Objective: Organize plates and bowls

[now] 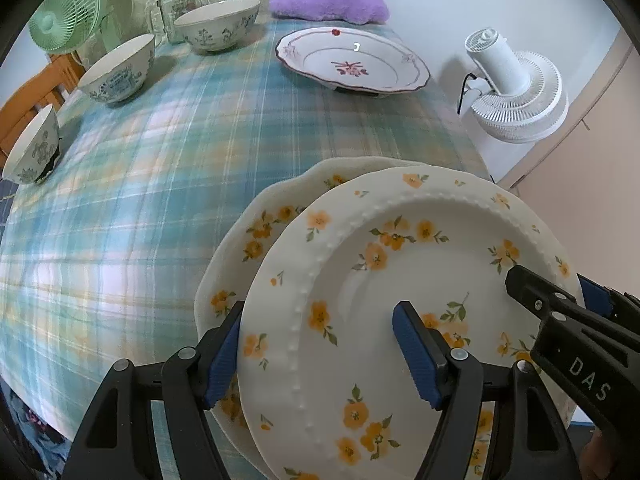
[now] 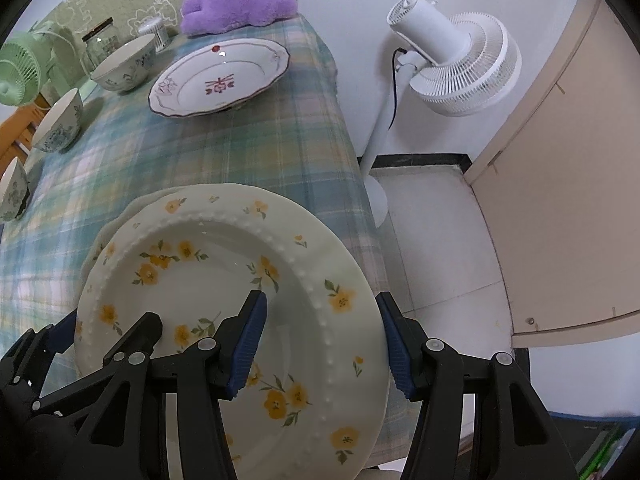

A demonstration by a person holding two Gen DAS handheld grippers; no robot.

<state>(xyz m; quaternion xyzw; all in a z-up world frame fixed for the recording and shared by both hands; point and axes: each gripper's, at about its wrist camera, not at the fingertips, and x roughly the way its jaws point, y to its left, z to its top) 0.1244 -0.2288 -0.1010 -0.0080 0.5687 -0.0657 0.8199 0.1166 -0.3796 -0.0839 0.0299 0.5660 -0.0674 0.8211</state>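
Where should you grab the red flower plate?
Grab the red flower plate by its wavy rim, on the near edge facing the grippers. The rim flares up off the tablecloth, so one finger can slip under and one go on top.

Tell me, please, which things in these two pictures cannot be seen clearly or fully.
- Lower plate: both views, mostly covered by the top plate; contact between them cannot be told.
- Top plate's near edge: cut off by the bottom of both views.
- Nearest bowl: right wrist view, cut by the left edge.
- Jar label: left wrist view, too small to read.
- Whether the right fingers press the top plate: cannot be told.
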